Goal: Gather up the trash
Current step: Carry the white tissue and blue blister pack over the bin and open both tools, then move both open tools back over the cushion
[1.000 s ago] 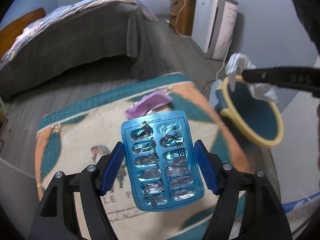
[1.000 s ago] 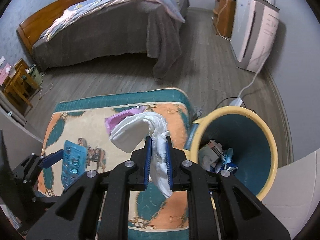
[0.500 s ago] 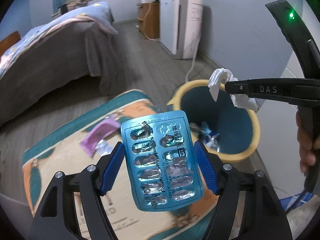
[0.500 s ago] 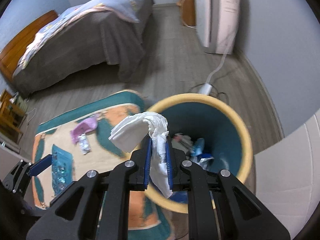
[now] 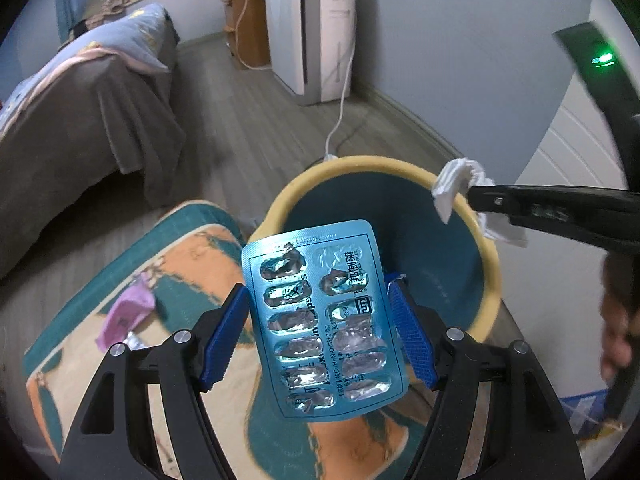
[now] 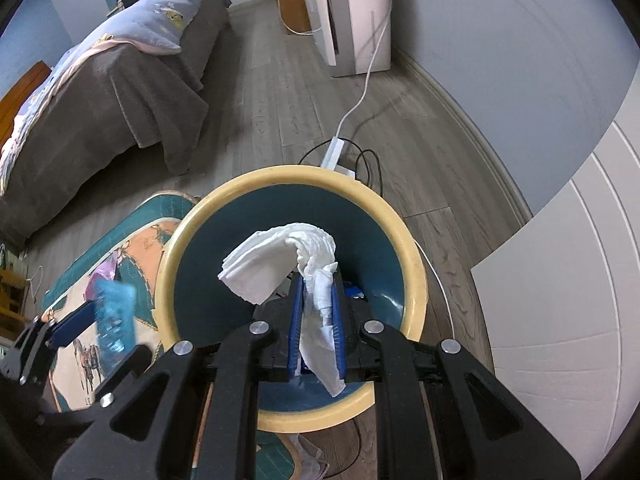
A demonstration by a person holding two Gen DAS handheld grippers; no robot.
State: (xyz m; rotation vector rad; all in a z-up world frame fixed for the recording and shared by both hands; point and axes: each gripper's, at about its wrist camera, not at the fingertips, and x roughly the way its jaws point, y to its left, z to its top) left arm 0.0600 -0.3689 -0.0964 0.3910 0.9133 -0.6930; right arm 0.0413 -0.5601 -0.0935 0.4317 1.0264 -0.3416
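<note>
Now, right gripper pinching tissue over bin, left gripper clamping blister pack nr rim.

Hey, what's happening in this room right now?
A person is collecting trash with two handheld grippers. The right gripper is shut on a crumpled white tissue, held over the yellow-rimmed bin. The left gripper clamps an empty blue blister pack near the bin's edge. A purple wrapper lies on the rug.
</note>
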